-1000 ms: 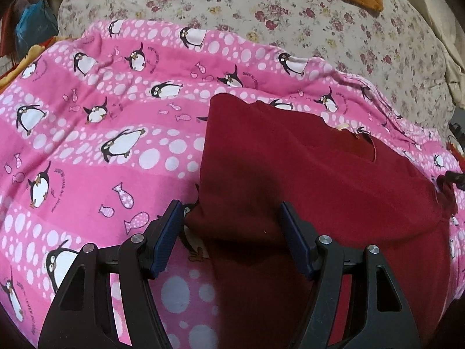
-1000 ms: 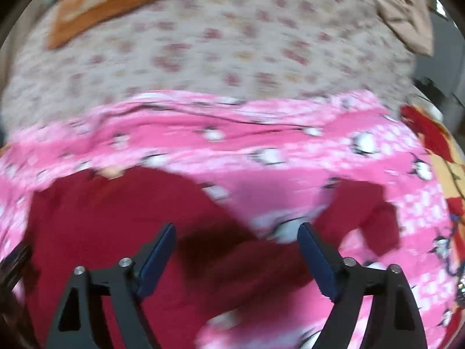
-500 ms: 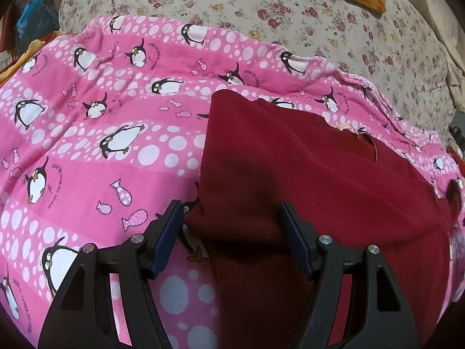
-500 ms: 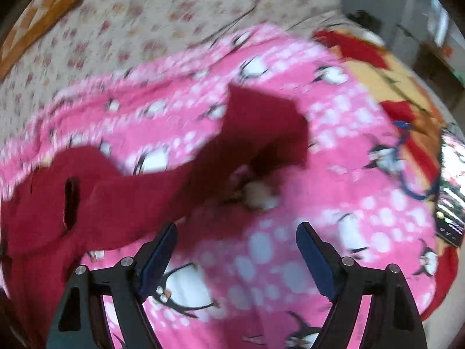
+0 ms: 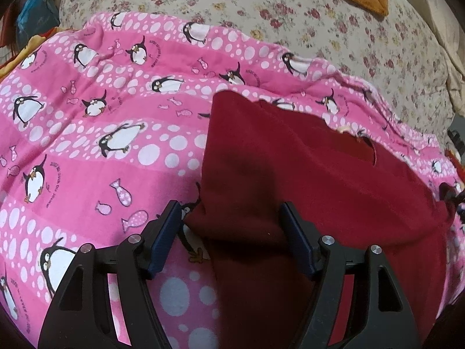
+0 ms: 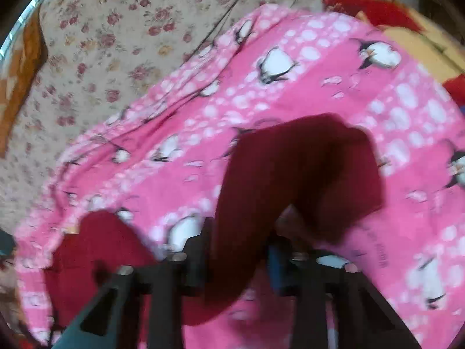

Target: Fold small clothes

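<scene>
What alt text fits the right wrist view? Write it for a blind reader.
The right gripper is closing on a strip of the dark red fleece garment, which lies between its jaws. The garment rests on a pink penguin-print blanket, with a floral beige quilt beyond. The image is motion-blurred.

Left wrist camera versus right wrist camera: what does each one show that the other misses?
Only the left wrist view shows the garment's wide body with a slit, and the left gripper open around a fabric edge. Only the right wrist view shows a long sleeve-like strip, the right gripper closing with it between the jaws, and a red and yellow cloth. Both show the dark red garment, pink penguin blanket and floral bedding.
</scene>
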`<act>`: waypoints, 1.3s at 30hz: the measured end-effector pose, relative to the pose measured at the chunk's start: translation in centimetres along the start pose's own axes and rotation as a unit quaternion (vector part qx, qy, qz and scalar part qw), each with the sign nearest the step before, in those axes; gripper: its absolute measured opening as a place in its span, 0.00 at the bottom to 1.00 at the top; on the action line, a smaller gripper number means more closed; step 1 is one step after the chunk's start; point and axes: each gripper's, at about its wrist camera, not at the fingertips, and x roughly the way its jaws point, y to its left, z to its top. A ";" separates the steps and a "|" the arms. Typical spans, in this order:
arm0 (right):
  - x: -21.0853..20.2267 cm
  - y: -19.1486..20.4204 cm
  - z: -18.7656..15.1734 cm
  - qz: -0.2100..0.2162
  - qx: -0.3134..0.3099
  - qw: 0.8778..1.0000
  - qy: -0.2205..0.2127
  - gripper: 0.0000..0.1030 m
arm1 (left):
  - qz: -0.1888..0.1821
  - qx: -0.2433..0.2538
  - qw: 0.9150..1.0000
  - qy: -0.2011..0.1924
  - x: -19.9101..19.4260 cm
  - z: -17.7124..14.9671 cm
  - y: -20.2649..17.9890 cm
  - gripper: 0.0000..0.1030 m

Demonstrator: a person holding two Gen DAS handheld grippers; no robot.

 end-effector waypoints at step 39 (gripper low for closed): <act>0.5 31.0 -20.2 0.259 -0.411 0.862 0.143 0.66 | 0.025 -0.125 0.989 -0.072 -3.0 2.9 6.8 0.69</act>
